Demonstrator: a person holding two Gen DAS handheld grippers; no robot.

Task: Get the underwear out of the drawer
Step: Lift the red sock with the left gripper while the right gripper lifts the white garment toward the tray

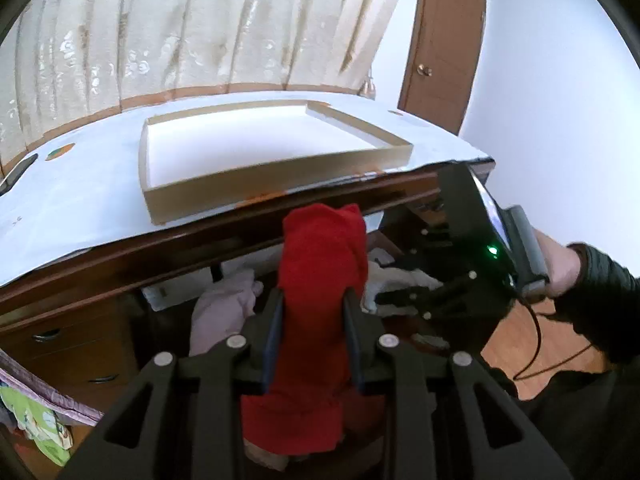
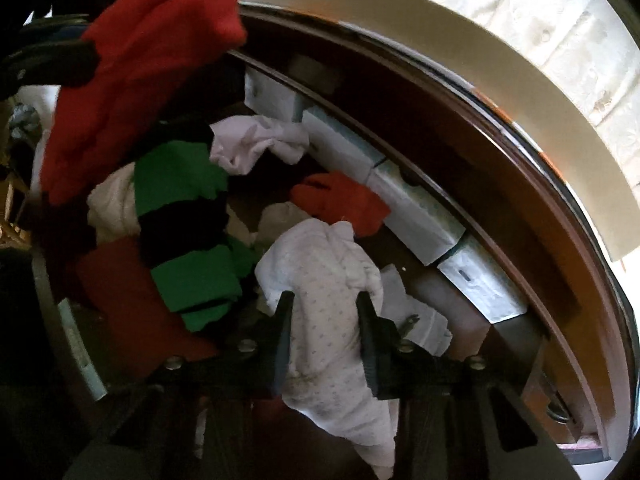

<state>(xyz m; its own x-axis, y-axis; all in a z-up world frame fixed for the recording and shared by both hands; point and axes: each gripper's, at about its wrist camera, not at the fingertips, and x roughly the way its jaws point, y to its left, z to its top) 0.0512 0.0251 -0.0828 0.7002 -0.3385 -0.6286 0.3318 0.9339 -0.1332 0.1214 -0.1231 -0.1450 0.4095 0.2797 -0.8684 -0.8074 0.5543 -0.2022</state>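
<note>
My left gripper (image 1: pixel 314 294) is shut on a red piece of underwear (image 1: pixel 324 248), which stands up between its fingers in front of the desk edge. From the right wrist the same red underwear (image 2: pixel 152 60) hangs at the upper left above the open drawer (image 2: pixel 424 148). My right gripper (image 2: pixel 325 300) points down into the drawer and is shut on a white dotted piece of underwear (image 2: pixel 324 264), bunched between its pads. A green and black striped garment (image 2: pixel 184 184), another red piece (image 2: pixel 344 200) and a white one (image 2: pixel 256 144) lie in the drawer.
A shallow white tray (image 1: pixel 276 184) sits on the white-covered desk top (image 1: pixel 80 208) above the drawer. Pale boxes (image 2: pixel 416 208) line the drawer's far side. A person's hand (image 1: pixel 560 268) holds the right tool. Curtain behind, brown door (image 1: pixel 444 40) at right.
</note>
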